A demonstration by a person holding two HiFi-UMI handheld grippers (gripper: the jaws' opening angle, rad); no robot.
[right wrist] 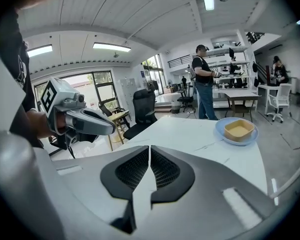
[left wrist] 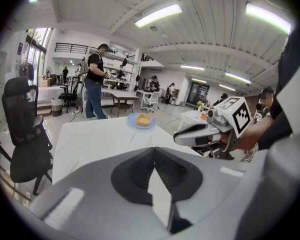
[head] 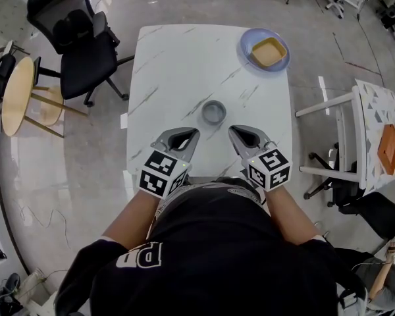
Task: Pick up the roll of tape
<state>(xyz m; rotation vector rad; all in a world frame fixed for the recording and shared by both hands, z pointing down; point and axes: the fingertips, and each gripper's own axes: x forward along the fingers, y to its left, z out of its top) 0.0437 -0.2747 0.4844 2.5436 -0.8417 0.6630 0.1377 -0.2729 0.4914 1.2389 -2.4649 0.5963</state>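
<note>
The roll of tape (head: 213, 112) lies flat on the table (head: 171, 64). The left gripper (head: 191, 132) at seven o'clock and the right gripper (head: 233, 130) at five (both closed, empty) flank it, probably poised to reach.

1 tape roll (head: 213, 112), 1 plate (head: 245, 45), 1 dish (head: 269, 52), 1 tbl (head: 178, 64), 2 tools: L tool (head: 195, 132), R tool (head: 231, 130)

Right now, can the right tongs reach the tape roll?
Likely yes: the roll of tape lies on open table just ahead of the right tongs, nothing between them. The jaws are together, so they'd need opening first.
</note>
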